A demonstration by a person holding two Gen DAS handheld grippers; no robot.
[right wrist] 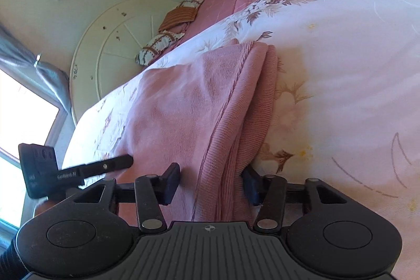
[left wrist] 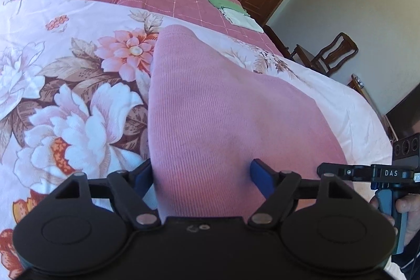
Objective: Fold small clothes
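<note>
in my left wrist view the pink knit (left wrist: 210, 106) lies on the floral sheet (left wrist: 65, 75), running from between my fingers up toward 12 o'clock. the left gripper (left wrist: 203, 176) stands fairly wide, one blue pad at the cloth's edge at 9 o'clock, the other on top of the fabric at 3 o'clock; the near end of the cloth sits between them, but i cannot tell that the pads press on it. the right gripper (left wrist: 367, 173) shows at 3 o'clock in a hand (left wrist: 409, 206), level with mine. folded pieces (left wrist: 233, 11) lie well apart at 1 o'clock. in the right wrist view the knit (right wrist: 189, 106) is already doubled, its layered edge (right wrist: 262, 96) running toward 12 o'clock. the right gripper (right wrist: 210, 184) is about half open and straddles that thick edge; the pad at 3 o'clock is tucked against the fold, the one at 9 o'clock looks clear of it. the left gripper (right wrist: 110, 164) shows at 9 o'clock. i judge the cloth light, soft and limp, likely to sag and slide layer on layer, so i'd pinch all layers at the near corners.
</note>
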